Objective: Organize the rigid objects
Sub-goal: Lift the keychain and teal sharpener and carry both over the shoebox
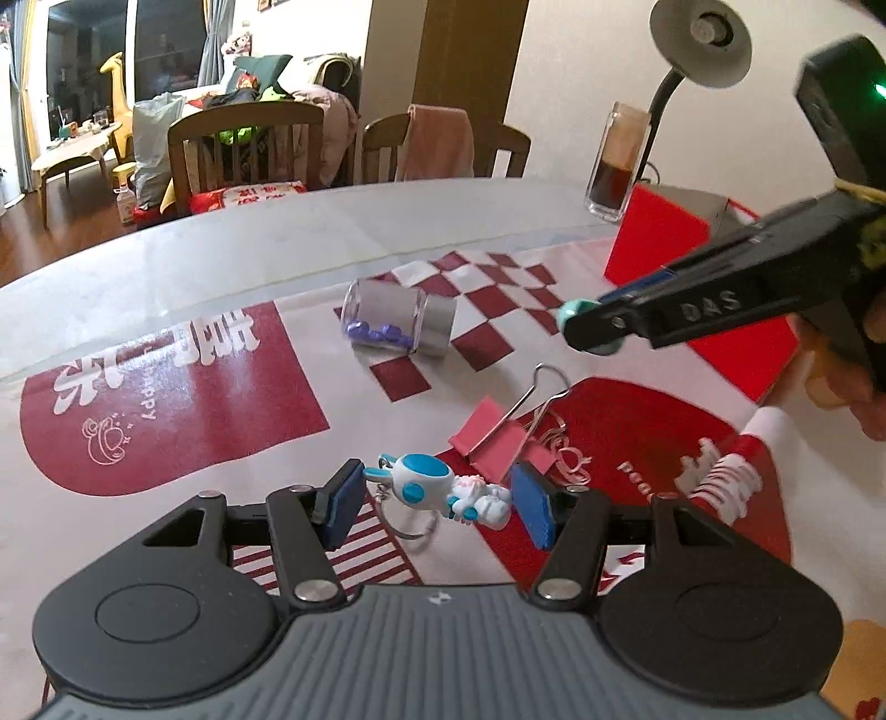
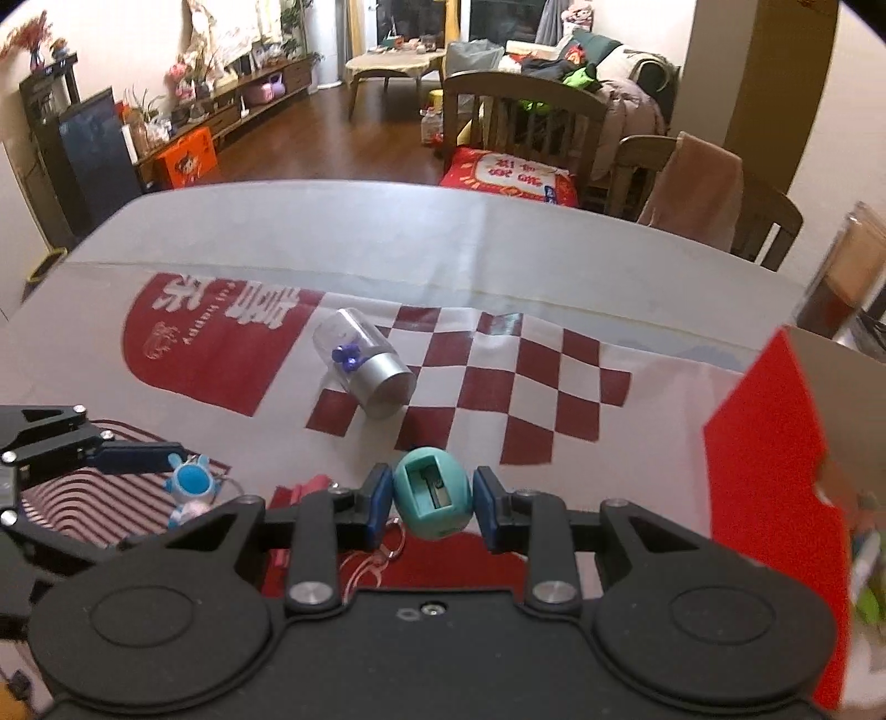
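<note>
- Between the spread blue pads of the left gripper (image 1: 437,501): lay a small white-and-blue plastic rabbit figure keychain (image 1: 443,487), flat on the red-and-white printed tablecloth (image 1: 166,399), head toward the left pad, feet toward the right one, metal ring just nearer than the body.
- Stood wide open, those jaws, clear of the figure on both sides; gripped nothing.
- Just beyond the right pad: rested a pink metal binder clip (image 1: 493,437), wire handles pointing away from the jaws, touching or nearly touching the figure's feet; could not tell which.
- Farther ahead of the left jaws: lay on its side a clear plastic cylinder jar with a silver cap (image 1: 396,324), purple pins heaped inside.
- Ahead and to the right, above the cloth: hung the right gripper (image 2: 432,501), closed on a teal egg-shaped plastic pencil sharpener (image 2: 433,498), one pad pressed to each side, blade slot facing the wrist camera.
- Lifted off the table, that sharpener, seen from the left wrist view as a teal tip (image 1: 570,313) at the fingertips.
- To the right of the right jaws: stood an open red cardboard box (image 2: 775,443), contents blurred.
- Beyond the box: stood a tall clear glass of dark liquid (image 1: 614,160) beside a grey gooseneck desk lamp (image 1: 698,44).
</note>
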